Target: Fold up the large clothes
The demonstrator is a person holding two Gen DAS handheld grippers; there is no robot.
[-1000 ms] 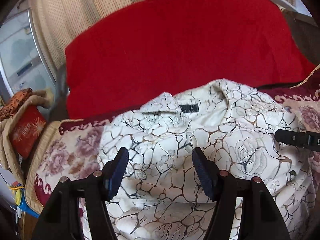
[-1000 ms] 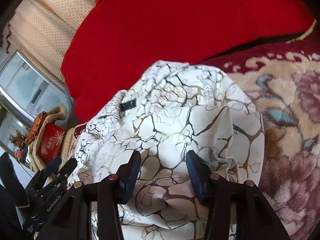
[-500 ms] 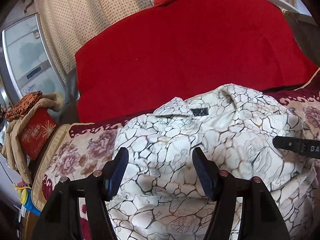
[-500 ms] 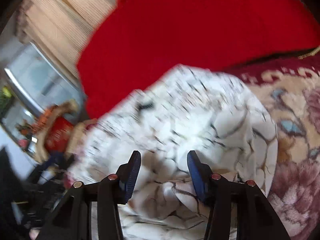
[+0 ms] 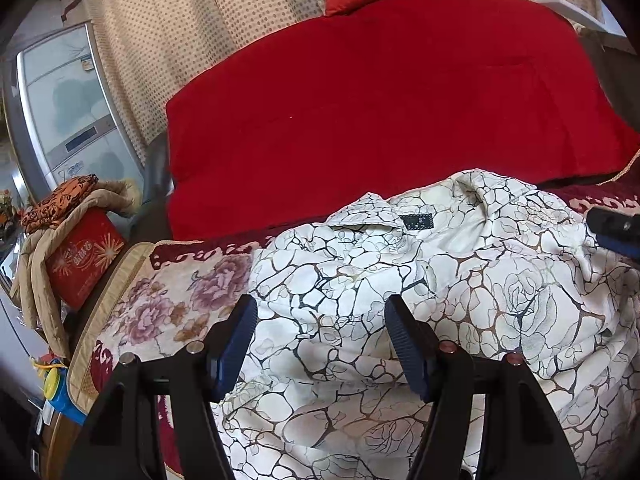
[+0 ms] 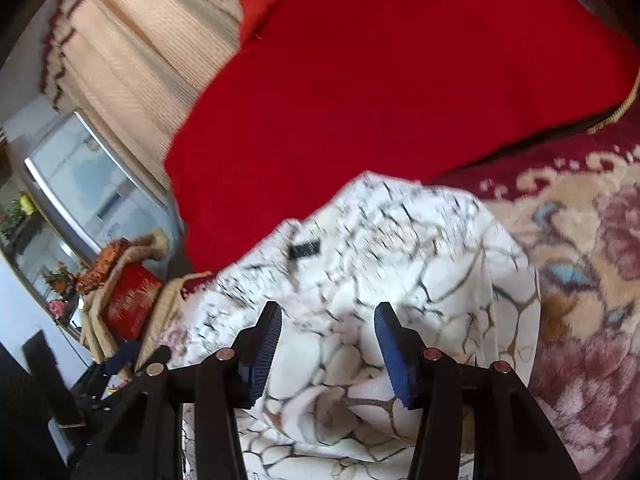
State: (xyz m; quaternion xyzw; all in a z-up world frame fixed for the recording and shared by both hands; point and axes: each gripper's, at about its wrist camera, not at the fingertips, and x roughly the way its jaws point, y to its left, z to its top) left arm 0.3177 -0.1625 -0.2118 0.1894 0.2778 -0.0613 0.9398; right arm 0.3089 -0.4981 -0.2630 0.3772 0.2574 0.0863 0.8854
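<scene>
Item: one large white garment [image 5: 420, 300], crackle-and-rose print, lying rumpled on the floral blanket [image 5: 172, 300] of the bed, with its collar and dark neck label [image 5: 418, 222] towards the red quilt [image 5: 380, 100]. Take that label as your landmark. The red quilt is piled just beyond it, so the garment has only the near part of the bed to be spread on, which is likely why it sits bunched. Your left tongs [image 5: 320, 336] hover on the near side of the label, jaws parted fairly wide, pads clear of the cloth and gripping nothing; they look placed to take up a fold below the collar. Your right tongs [image 6: 328, 340] stand on the near side of the label too, further to its right, over the garment's right edge where it meets bare blanket; jaws partly open, nothing between the pads, though this view is blurred. Their dark tip [image 5: 612, 228] shows right of the label in the left view. Far to the label's left, off the bed's edge: a red box [image 5: 80, 260] draped with tan cloth. Folding not yet begun, by my judgement; the garment wants flattening first.
</scene>
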